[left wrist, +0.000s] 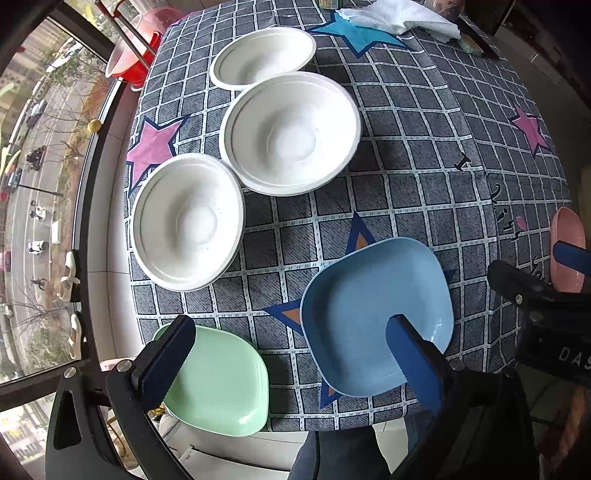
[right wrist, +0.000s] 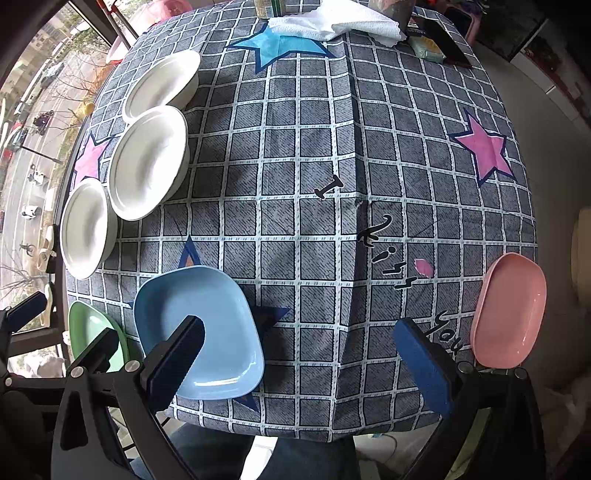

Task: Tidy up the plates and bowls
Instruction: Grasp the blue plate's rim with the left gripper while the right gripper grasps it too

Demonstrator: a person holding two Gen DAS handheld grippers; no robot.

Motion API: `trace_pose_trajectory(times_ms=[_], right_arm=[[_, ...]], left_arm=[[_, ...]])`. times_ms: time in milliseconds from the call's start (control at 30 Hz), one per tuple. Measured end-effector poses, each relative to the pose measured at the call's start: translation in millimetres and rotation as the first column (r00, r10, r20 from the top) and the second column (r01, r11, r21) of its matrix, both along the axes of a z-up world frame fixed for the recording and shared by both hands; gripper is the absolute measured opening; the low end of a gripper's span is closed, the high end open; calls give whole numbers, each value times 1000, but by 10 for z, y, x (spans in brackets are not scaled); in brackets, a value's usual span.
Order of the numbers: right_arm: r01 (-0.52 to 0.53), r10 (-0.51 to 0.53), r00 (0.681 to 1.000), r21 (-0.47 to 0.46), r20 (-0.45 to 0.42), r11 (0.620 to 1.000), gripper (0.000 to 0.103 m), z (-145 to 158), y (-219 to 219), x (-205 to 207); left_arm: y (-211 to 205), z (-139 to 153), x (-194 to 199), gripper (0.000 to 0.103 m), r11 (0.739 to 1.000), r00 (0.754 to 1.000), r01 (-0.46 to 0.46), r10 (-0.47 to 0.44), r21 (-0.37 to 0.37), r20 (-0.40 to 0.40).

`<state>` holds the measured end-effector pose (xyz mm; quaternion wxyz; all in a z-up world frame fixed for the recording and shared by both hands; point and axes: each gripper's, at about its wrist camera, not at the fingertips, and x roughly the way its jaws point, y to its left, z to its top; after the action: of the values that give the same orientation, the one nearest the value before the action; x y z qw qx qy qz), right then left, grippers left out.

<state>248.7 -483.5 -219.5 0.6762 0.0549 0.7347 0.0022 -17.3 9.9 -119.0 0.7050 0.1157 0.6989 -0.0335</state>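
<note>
Three white bowls stand in a row along the table's left side: near point(left wrist: 188, 221), middle point(left wrist: 290, 133), far point(left wrist: 263, 57); the same row shows in the right wrist view point(right wrist: 149, 162). A green plate point(left wrist: 221, 380) and a blue plate point(left wrist: 373, 317) lie at the front edge, and a pink plate point(right wrist: 511, 308) lies at the front right. My left gripper point(left wrist: 291, 362) is open and empty, above the gap between the green and blue plates. My right gripper point(right wrist: 303, 354) is open and empty, between the blue plate point(right wrist: 201, 332) and the pink plate.
The table has a grey checked cloth point(right wrist: 314, 147) with star prints. A white towel point(right wrist: 332, 20), a phone point(right wrist: 441, 40) and containers lie at the far edge. A red bucket point(left wrist: 136, 48) stands beyond the table's left side by the window.
</note>
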Motion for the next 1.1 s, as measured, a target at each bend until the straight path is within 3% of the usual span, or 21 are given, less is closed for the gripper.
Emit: trace_pose_trajectory(times_ms=[267,433,600,700,933,1100], right_arm=[[-76,69,989,-49,-129,996,103,-706,157,-50],[-94,82,978,-57,-193,994,103,-995,159,-173],[-98,76,969,-81,-233,992,103,-1036,-62,-424],[-45,23,966,-83,-256,996,103,-979,-261,-546],[36,-36,981,-1,-193,999,103,-916,-369,-470],[89,-89,979,-9,-185,996,103,-964,-372,-476]], left_arm=[[89,-591,24,103,996,997,-25,31,80,-76],[24,-804,-48,103,993,995,26,-15,114,-95],[0,-1009,-81,103,995,994,32,-22,96,-108],[-18,-1112,-73,103,996,994,35,-27,76,-109],[-45,-1123,100,103,999,999,45,-44,26,-26],[95,-1179,383,103,998,998,7,-11,-66,-61]])
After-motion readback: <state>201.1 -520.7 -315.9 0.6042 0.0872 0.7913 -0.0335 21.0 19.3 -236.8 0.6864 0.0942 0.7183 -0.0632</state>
